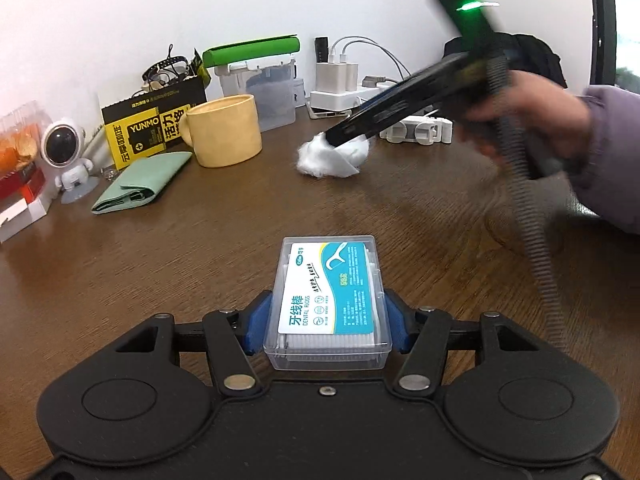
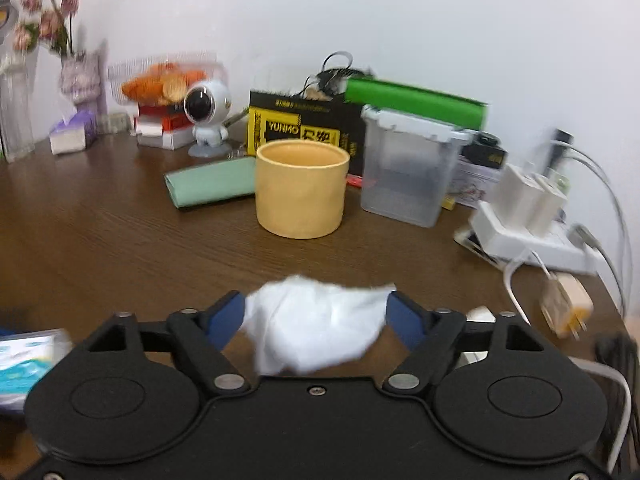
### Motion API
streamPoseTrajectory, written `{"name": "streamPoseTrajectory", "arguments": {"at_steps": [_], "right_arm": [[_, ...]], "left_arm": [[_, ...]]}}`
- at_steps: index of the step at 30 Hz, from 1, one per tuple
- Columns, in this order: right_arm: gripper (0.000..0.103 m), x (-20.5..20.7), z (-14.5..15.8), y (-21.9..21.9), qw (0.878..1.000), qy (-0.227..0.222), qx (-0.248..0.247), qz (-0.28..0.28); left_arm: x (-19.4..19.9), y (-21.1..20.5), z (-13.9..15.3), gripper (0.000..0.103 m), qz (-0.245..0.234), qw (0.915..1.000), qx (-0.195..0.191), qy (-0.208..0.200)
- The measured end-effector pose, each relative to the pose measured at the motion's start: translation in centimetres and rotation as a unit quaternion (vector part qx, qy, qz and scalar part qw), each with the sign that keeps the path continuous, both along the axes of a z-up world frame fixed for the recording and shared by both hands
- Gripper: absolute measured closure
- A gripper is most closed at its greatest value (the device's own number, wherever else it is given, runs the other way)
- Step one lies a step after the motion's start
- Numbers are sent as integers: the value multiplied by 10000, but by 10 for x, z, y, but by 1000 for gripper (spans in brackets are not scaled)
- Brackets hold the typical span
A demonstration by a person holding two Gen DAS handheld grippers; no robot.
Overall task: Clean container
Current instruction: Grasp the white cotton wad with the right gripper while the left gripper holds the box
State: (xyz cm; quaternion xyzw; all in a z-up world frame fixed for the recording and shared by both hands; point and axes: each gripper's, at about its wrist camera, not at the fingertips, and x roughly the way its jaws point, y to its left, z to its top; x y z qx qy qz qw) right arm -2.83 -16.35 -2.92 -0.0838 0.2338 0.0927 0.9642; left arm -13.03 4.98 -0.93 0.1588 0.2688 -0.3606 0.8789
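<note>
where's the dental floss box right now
The dental floss box sits low and central in the left wrist view, clamped between the left gripper pads above the brown desk, well in front of the yellow mug.

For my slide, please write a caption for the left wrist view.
Left gripper holds a clear dental floss box while the right gripper grips a white tissue.

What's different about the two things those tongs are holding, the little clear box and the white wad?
The dental floss box is a hard, clear rectangular case with a printed label; the white tissue is soft, crumpled and plain. The box sits squarely between the left tongs; the tissue bulges unevenly from the right tongs. Both are pinched between blue pads above the brown table.
</note>
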Motion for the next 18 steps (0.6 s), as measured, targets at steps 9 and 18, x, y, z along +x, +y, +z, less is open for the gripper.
{"name": "streamPoseTrajectory", "arguments": {"at_steps": [9,18], "right_arm": [[68,29,-17,-8,9937,706,773,393],[82,-69,23,45,9552,332,1087,2732]], "left_arm": [[13,4,2,46,-42,9998,-77,182],[16,2,4,46,-57,9997,-93,229]]}}
